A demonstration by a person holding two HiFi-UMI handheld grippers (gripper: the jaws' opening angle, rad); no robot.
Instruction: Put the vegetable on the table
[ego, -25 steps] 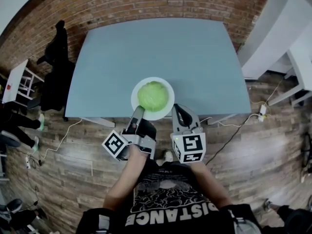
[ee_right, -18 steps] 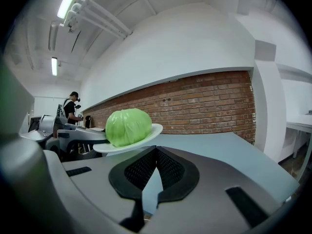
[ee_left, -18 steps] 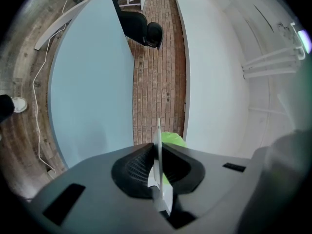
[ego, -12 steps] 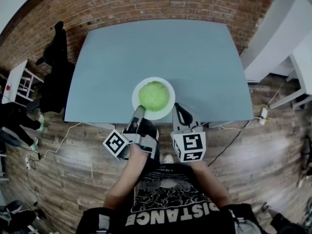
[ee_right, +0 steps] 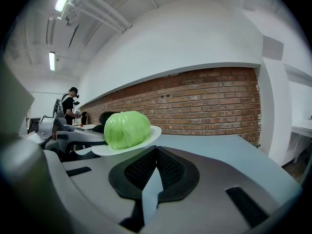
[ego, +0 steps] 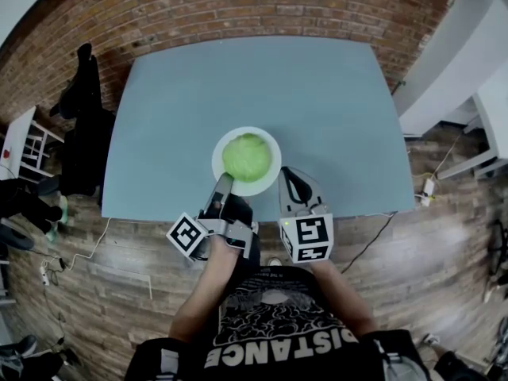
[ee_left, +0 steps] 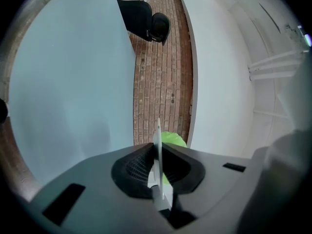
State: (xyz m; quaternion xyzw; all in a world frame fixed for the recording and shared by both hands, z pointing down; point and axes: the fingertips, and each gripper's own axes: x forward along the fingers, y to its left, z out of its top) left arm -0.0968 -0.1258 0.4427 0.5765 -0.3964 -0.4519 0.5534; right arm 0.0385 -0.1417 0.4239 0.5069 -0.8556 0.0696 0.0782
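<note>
Jaws of the left gripper pinch the plate rim; the right gripper is closed and empty. Risk: the one-edge hold tips the plate and the cabbage rolls off.

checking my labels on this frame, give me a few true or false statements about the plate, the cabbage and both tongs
1. The left tongs are shut on the white plate's rim. True.
2. The cabbage lies on the bare table. False: it sits on the plate.
3. The right tongs grip the cabbage. False: they are shut on nothing, beside the plate.
4. A brick wall stands beyond the table's far edge. True.
</note>
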